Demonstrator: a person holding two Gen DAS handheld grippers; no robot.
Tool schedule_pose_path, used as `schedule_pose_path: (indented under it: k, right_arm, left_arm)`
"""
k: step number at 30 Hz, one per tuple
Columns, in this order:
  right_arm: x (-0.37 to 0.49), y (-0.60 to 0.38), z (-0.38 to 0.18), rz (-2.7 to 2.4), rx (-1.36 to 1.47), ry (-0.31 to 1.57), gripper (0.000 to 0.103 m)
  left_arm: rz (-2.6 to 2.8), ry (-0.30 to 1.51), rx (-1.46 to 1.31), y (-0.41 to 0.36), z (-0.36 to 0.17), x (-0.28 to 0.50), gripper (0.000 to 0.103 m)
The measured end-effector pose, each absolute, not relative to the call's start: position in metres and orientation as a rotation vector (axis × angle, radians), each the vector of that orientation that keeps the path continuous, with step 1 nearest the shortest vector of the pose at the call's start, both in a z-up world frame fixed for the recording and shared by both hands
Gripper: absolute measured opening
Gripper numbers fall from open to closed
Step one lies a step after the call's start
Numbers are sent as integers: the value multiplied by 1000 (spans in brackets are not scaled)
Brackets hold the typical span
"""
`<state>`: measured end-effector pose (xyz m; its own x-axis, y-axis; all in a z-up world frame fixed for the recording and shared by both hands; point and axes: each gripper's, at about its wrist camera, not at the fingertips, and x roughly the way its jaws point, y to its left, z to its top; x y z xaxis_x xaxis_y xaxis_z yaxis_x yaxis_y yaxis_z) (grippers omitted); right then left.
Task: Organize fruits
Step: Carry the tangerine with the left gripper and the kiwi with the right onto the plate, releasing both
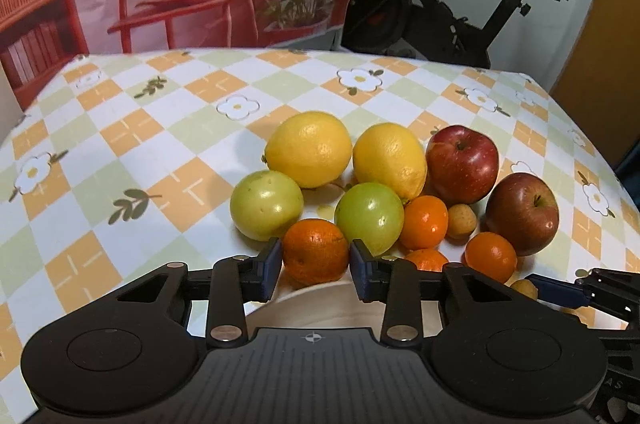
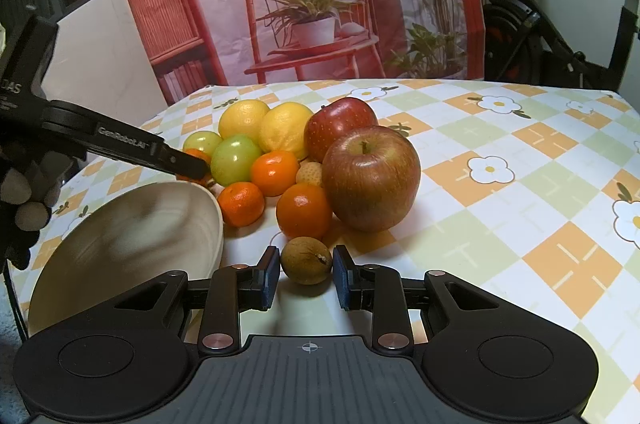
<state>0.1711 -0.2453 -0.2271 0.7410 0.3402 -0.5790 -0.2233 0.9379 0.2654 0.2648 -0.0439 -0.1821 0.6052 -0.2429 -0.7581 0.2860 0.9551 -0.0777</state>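
Left wrist view: left claw (image 1: 316, 270) brackets a mandarin (image 1: 316, 251), dimpled matte orange skin, round. Both blue pads sit against its sides; claw clenched on it. Directly below and nearer, the smooth cream rim of a bowl (image 1: 316, 308), glazed look, curved wall.

Right wrist view: right claw (image 2: 306, 274) clenched on a small brown fruit (image 2: 306, 260), rough dull skin, near-spherical, with a dark stem scar. It sits at the near edge of the pile, on the worktop (image 2: 520, 192), just right of the bowl's rim. Worktop cover: glossy checked cloth, orange, pale green and white squares, printed daisies.

Middle of pile: three more mandarins, shiny; a pale bumpy small fruit (image 2: 310, 173) between them. Two green fruits (image 1: 266, 205), smooth waxy skin, slightly flattened rounds. Right side: two red apples (image 1: 522, 213), streaked, glossy, stem hollows up.

Far side: two lemons (image 1: 309, 149), pebbled yellow rind, oval, touching each other.

Beyond the worktop: a wrinkled printed backdrop (image 2: 320, 4) and a black exercise bike (image 1: 460, 4).
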Motion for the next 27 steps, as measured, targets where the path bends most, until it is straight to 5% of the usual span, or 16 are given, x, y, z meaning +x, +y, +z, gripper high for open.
schedule_pose_path:
  k: [15, 27]
  right_arm:
    - [171, -246, -228, 308, 190, 667, 26]
    - [169, -245, -226, 306, 174, 664, 26]
  left_arm:
    - [-368, 760, 49, -35, -151, 225, 39]
    - [-373, 861, 38, -13, -174, 197, 39]
